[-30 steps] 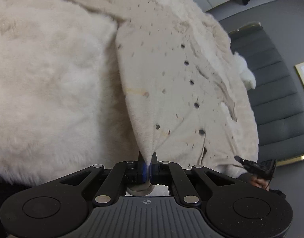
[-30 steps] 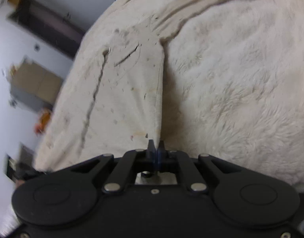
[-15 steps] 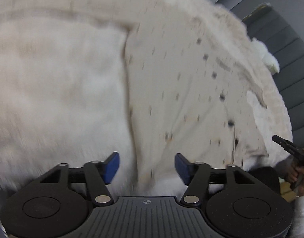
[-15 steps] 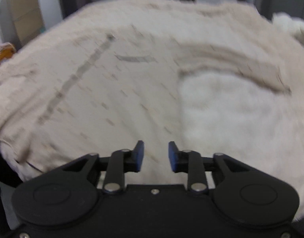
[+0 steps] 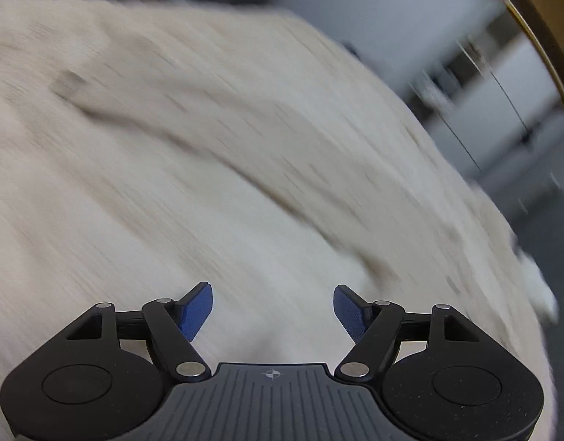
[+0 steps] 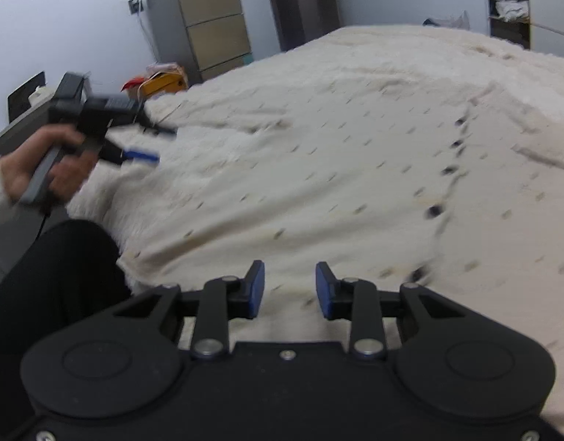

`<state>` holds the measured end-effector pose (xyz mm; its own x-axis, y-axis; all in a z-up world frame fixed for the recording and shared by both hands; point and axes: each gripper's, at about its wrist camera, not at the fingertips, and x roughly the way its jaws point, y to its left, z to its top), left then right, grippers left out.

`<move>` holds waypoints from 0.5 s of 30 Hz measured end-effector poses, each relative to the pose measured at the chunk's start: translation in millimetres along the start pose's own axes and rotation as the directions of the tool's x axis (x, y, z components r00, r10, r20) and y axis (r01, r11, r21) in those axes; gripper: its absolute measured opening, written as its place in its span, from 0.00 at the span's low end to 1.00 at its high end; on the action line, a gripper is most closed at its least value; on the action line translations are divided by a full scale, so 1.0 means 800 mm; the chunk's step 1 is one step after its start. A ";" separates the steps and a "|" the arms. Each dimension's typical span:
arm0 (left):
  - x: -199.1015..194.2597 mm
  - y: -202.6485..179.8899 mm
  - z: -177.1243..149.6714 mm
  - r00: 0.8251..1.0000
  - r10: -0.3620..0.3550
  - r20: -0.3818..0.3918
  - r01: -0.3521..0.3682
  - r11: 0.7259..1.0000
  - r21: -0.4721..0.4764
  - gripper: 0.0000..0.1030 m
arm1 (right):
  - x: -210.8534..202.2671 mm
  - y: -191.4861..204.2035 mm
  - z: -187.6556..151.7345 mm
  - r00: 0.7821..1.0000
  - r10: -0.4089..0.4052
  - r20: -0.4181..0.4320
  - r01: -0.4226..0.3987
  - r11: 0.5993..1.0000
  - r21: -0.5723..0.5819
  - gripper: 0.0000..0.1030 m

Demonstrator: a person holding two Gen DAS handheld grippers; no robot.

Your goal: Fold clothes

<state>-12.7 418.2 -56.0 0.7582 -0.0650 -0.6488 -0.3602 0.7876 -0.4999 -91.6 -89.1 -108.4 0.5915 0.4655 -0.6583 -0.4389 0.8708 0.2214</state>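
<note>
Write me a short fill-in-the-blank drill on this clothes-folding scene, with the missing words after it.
1. The buttons on the cream garment are ____ in colour.
2. The pads on the right tool are ____.
3. Between the jaws of the left tool there is ____.
4. The left tool is held in a person's ____.

Missing words: dark; blue; nothing; hand

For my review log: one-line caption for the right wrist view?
Right gripper open above a speckled cream garment on a fluffy blanket; left gripper alongside.
</note>
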 end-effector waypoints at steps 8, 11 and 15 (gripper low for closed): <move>0.051 0.091 0.084 0.992 0.057 0.114 -0.030 0.974 -0.226 0.71 | -0.025 0.003 -0.017 0.995 -0.022 -0.094 0.015 0.997 -0.071 0.30; 0.071 0.105 0.105 0.983 0.086 0.161 -0.032 0.950 -0.311 0.66 | -0.065 -0.026 0.011 0.997 -0.071 -0.029 0.070 0.997 -0.023 0.39; 0.087 0.109 0.127 0.964 0.178 0.197 -0.096 0.926 -0.366 0.01 | -0.102 -0.089 0.027 0.979 -0.204 0.029 0.201 0.977 0.071 0.47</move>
<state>63.9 544.8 -86.4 0.7742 0.1982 -0.6011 -0.6049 0.5110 -0.6106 -94.0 -185.8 -54.7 0.6880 0.2827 -0.6684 -0.2617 0.9557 0.1348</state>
